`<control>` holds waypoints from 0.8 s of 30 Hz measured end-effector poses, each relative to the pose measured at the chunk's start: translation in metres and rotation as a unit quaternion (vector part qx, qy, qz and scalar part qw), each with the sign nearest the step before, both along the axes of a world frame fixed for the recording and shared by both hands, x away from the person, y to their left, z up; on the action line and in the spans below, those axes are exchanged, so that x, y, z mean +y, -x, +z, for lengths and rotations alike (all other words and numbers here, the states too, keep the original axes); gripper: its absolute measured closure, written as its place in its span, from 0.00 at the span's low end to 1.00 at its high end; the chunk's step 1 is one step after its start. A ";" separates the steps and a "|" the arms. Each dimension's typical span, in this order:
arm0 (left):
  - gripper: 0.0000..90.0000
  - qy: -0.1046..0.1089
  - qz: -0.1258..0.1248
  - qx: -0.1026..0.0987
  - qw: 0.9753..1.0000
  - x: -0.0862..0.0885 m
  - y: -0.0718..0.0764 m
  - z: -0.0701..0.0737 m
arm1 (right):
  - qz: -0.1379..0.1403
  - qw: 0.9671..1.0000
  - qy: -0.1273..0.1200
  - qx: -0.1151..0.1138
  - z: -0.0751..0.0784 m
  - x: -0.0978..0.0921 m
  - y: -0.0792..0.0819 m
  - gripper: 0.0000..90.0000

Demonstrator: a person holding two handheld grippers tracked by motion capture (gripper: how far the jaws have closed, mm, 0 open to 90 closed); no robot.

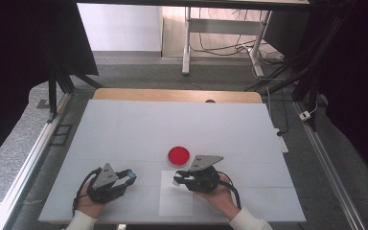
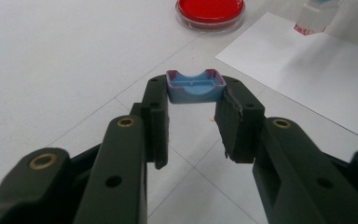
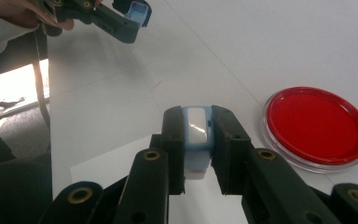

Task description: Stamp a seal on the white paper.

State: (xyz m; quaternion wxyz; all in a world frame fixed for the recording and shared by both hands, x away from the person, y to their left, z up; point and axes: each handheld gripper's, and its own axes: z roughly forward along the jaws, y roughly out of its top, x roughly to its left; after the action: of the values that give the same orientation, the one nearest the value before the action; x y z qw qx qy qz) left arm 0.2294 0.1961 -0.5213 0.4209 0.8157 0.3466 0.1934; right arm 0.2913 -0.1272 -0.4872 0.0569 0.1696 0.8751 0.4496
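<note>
No readable writing anywhere. One red dish (image 1: 178, 155) on the table (image 1: 124, 129), one paper sheet (image 1: 175, 203). Left gripper (image 2: 195, 93) pinches a blue cap (image 2: 195, 87); right gripper (image 3: 196, 133) squeezes a small bottle (image 3: 197, 140) above the sheet.

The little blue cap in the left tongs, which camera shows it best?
The left gripper view: the blue cap sits close up, hollow side showing, pinched by the left tongs. The right gripper view shows it far off; the high view, a speck.

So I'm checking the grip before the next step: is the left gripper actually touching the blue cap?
Touching. In the left gripper view, the left gripper has its two jaw tips pressed against opposite sides of the blue cap, with no gap showing.
</note>
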 end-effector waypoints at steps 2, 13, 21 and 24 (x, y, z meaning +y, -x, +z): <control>0.73 0.000 0.000 0.000 1.000 0.000 0.000 0.000 | 0.002 1.000 0.007 -0.001 -0.002 0.001 0.000 0.83; 0.73 0.000 -0.001 0.003 1.000 -0.001 0.000 -0.001 | 0.003 1.000 0.028 -0.004 -0.013 0.006 0.000 0.83; 0.73 -0.001 -0.001 0.004 1.000 0.000 0.000 -0.001 | 0.007 0.999 0.036 -0.009 -0.016 0.008 0.002 0.83; 0.73 -0.001 -0.002 0.004 1.000 -0.001 0.000 -0.001 | 0.005 0.999 0.040 -0.013 -0.015 0.008 0.002 0.83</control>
State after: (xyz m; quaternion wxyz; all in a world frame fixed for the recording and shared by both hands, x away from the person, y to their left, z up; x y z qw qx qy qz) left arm 0.2296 0.1956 -0.5221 0.4192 0.8177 0.3462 0.1894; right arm 0.2895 -0.1193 -0.5020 0.0725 0.1568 0.8927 0.4163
